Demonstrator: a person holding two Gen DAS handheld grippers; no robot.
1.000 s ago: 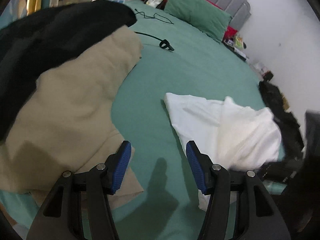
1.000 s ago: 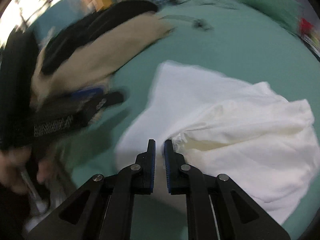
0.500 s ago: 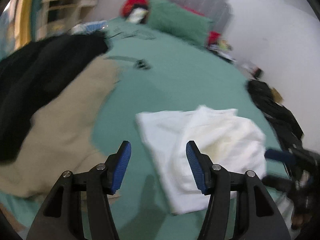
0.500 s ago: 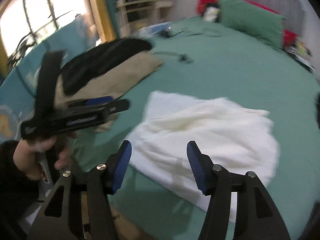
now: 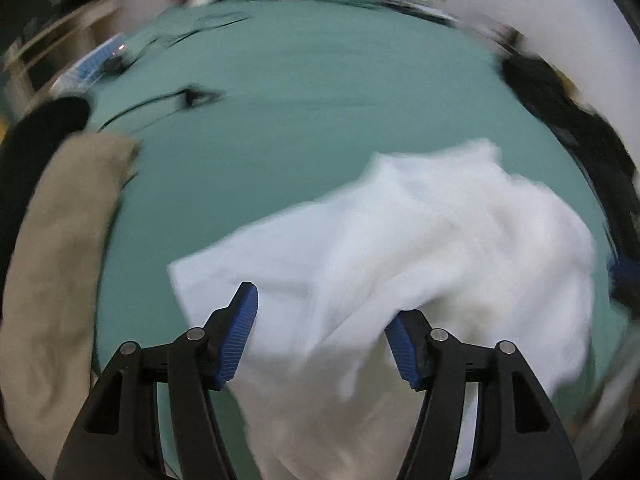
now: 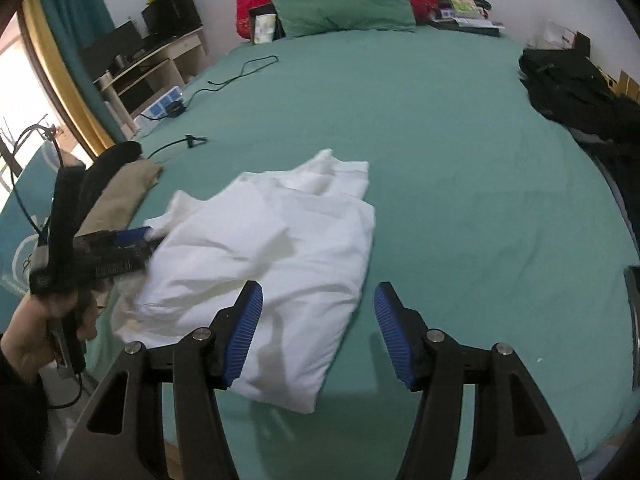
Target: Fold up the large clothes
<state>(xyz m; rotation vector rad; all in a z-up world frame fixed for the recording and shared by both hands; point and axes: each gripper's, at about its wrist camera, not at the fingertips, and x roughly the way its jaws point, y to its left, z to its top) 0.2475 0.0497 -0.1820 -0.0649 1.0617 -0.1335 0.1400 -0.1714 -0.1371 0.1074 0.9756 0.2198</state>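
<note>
Green sheeting covers the bed (image 6: 460, 168) on which everything lies, with a green pillow (image 6: 340, 4) and a red one (image 6: 248, 4) far ahead of the right claw (image 6: 318, 334), against the headboard. That claw hangs above the sheet with its blue pads spread wide and nothing between them. The white garment (image 6: 272, 264), crumpled and partly folded, lies just ahead and to its left, one corner reaching under its left finger. Beyond the garment's far-left edge, a hand (image 6: 44, 320) holds the left claw (image 6: 132, 244), whose tips sit at the cloth's edge.

From the left wrist, blurred by motion, the left claw (image 5: 322, 342) is above the white garment (image 5: 400, 264), its jaws opening, with cloth seen below the gap but not pinched. To its left lie a beige garment (image 5: 60, 280) and a black one (image 5: 36, 140). A black cable (image 6: 178, 145) lies further ahead on the sheet. Dark clothing (image 6: 572, 84) is heaped at the bed's far right edge.
</note>
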